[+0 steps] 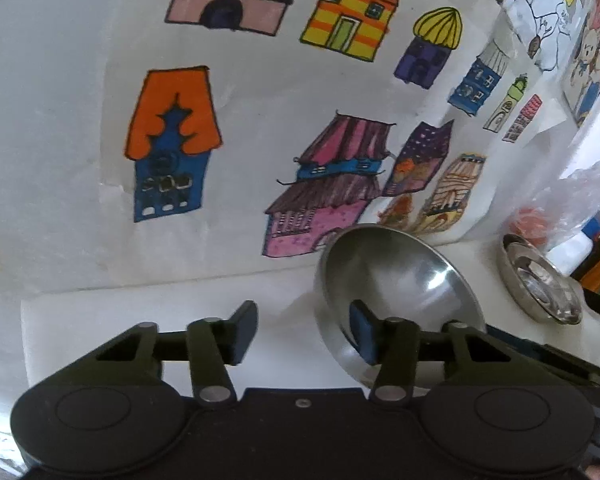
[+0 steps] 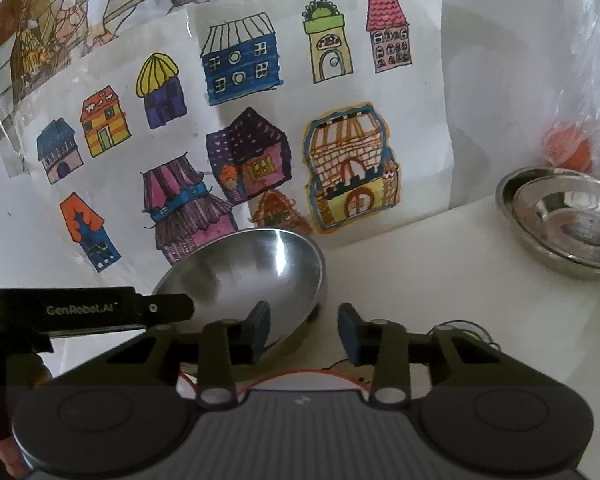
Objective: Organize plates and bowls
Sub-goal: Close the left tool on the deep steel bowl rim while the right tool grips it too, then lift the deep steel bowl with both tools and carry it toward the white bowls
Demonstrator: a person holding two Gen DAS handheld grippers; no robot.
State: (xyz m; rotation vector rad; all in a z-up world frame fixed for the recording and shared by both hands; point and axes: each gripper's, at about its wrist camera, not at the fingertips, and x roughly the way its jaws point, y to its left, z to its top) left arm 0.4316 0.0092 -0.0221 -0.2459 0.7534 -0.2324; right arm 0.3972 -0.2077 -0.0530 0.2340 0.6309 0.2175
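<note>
My left gripper (image 1: 304, 330) stands with its jaws wide apart and nothing between them; its right finger (image 1: 364, 334) sits in front of the steel bowl (image 1: 400, 276), over the near side, though I cannot tell whether it touches the metal; the bowl is tilted, its hollow turned toward me, resting on the white table (image 1: 140, 332) close against the wall. My right gripper (image 2: 304, 334) is likewise spread wide and grips nothing; from its camera the same bowl (image 2: 256, 272) lies just ahead and a little left, its rim nearest my left finger (image 2: 260, 330); the black body of my other gripper, lettered GenRobot.AI, comes in from the left edge beside that bowl. Farther to the right on the table, well apart from the bowl, sits a stack of steel plates (image 2: 568, 224), one nested in another; the left camera shows that stack (image 1: 540, 280) at the table's far right. Behind it lies a clear plastic bag (image 1: 572, 208) with something orange inside. The wall behind carries a paper sheet of coloured house drawings (image 2: 260, 120). Fingertips of a person's hand (image 2: 8, 460) show at the lower left edge of the right camera's view.
</note>
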